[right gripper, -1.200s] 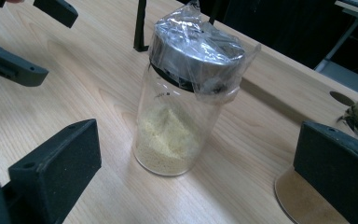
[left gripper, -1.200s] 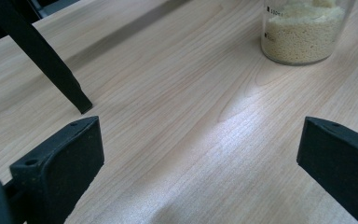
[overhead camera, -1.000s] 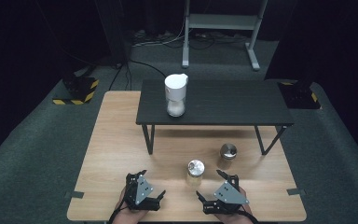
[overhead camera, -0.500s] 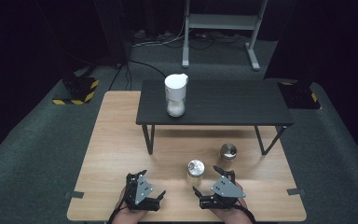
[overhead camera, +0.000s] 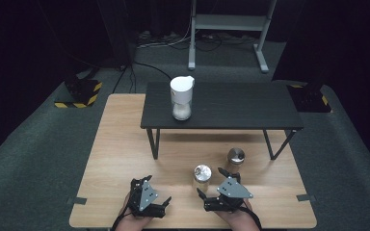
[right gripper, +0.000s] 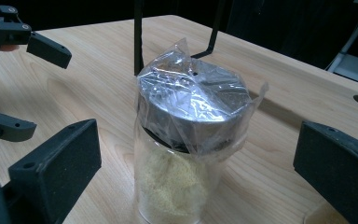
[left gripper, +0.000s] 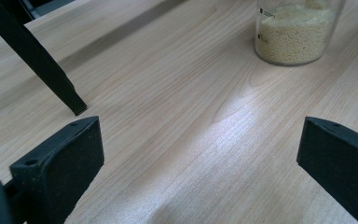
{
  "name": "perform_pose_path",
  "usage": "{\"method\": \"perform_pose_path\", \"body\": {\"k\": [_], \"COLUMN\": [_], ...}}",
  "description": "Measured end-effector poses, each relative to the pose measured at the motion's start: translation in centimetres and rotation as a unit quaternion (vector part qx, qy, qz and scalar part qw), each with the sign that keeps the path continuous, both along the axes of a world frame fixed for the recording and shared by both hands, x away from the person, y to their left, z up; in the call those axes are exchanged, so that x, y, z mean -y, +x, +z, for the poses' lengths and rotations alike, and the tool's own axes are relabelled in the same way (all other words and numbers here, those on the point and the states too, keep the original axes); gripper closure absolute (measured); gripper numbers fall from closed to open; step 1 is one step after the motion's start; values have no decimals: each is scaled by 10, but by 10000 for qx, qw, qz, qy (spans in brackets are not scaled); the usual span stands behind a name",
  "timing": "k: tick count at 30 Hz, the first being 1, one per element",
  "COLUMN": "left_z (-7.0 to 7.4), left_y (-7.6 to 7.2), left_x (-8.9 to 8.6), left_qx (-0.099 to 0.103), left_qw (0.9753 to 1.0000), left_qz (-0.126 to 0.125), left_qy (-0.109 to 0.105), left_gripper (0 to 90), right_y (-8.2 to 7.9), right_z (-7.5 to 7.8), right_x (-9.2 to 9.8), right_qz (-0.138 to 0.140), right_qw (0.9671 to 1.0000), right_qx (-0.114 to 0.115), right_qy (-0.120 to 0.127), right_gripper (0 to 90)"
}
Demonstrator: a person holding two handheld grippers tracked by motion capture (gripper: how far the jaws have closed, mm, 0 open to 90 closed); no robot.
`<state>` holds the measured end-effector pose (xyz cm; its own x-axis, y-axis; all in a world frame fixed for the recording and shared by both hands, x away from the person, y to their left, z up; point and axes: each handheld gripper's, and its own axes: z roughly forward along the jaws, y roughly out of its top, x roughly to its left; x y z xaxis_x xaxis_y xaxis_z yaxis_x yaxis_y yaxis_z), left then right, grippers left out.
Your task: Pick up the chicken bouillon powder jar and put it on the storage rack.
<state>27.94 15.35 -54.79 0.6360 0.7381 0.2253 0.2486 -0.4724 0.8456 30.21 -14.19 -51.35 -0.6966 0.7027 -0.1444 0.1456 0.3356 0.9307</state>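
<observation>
The right gripper [overhead camera: 211,184] is standing wide open around the near clear glass jar of yellow grains with a plastic-wrapped metal lid [right gripper: 189,140], not touching it. The left gripper [overhead camera: 157,193] is hovering wide open over the light wooden table [overhead camera: 120,144], left of the jar.

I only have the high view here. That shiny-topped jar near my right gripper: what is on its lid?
Observer: The right gripper view shows crinkled clear plastic film wrapped over the jar's grey lid.
Operator: What is inside it?
Observer: Pale yellow grains fill the lower part of the jar.
Operator: Is my right gripper lined up on it?
Observer: Yes, the right gripper has its jaws wide open with the jar standing between them, untouched.
Operator: And the left one?
Observer: The left gripper is open over bare tabletop.
</observation>
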Motion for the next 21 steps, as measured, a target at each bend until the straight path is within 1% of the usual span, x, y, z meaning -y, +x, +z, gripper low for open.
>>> {"method": "perform_pose_path", "body": {"k": [5, 8, 11, 12, 14, 15, 17, 19, 20, 21], "left_z": [0, 0, 0, 0, 0, 0, 0, 0, 0, 0], "left_y": [0, 0, 0, 0, 0, 0, 0, 0, 0, 0], "left_x": [0, -1, -1, -1, -1, -1, -1, -1, -1, -1], "left_qx": [9, 3, 1, 1, -1, -1, -1, -1, -1, -1], "left_qw": [10000, 10000, 10000, 10000, 10000, 10000, 10000, 10000, 10000, 10000], "left_qz": [-3, -6, 1, 1, -6, -6, -6, -7, -11, -11], "left_qy": [-3, -32, -40, -40, -40, -40, -41, -39, -39, -39], "left_gripper": [7, 8, 7, 7, 8, 7, 7, 7, 7, 7], "right_y": [3, 5, 8, 8, 9, 9, 9, 11, 12, 12], "right_z": [0, 0, -1, -1, 0, 0, 0, -1, -1, -1], "right_x": [-2, -3, -3, -3, -4, -4, -4, -5, -6, -6], "right_qz": [6, -13, 18, 18, 69, 69, 100, 159, 180, 180], "right_qw": [10000, 9999, 9995, 9995, 9993, 9993, 9992, 9986, 9984, 9984], "right_qx": [-18, -53, -120, -120, -75, -75, -48, -103, -95, -95], "right_qy": [38, 141, 274, 274, 366, 366, 394, 486, 519, 519], "right_gripper": [0, 12, 59, 59, 115, 115, 156, 199, 217, 217]}}
